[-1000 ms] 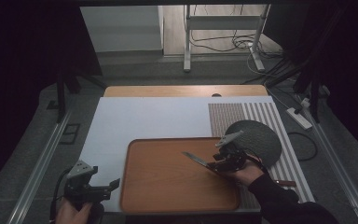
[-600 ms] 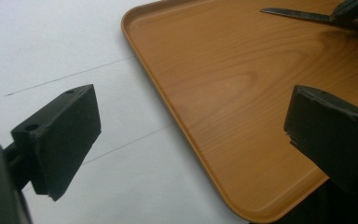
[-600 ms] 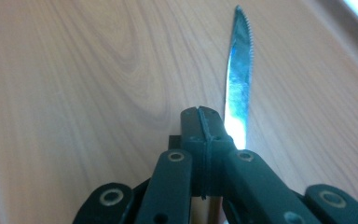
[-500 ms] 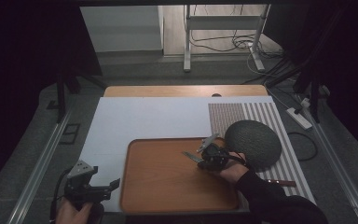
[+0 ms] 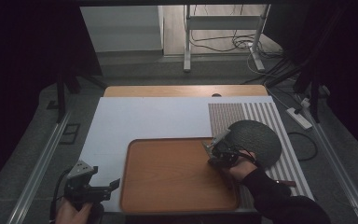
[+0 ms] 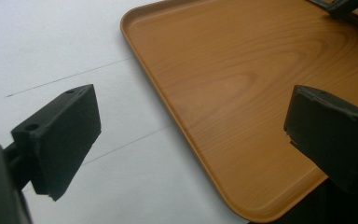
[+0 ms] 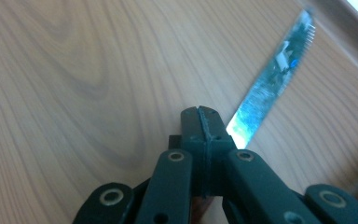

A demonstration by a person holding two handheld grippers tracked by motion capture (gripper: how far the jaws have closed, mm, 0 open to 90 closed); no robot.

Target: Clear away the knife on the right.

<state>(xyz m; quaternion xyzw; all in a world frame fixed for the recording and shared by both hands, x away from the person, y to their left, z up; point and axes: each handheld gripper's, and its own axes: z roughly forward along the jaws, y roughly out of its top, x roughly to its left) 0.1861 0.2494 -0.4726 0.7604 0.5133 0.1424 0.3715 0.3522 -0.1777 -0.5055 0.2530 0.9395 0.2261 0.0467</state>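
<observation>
High view: wooden tray point(image 5: 168, 186) sits at 6 o'clock on white mat point(image 5: 135, 119). R gripper point(image 5: 213, 151) is over tray's 2 o'clock corner, just beside dark round plate point(image 5: 256, 140) at 3 o'clock. R gripper view: jaws pressed together on a knife point(image 7: 272, 84), serrated blade pointing to 1 o'clock above tray wood. L gripper point(image 6: 191, 135) at mat's 7 o'clock edge, jaws wide apart, holding nothing.

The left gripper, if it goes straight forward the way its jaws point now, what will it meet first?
Probably the wooden tray. The left gripper is open, its jaws framing the tray's near rim above the white mat, with nothing between. Depth is unclear, so the mat could come first.
</observation>
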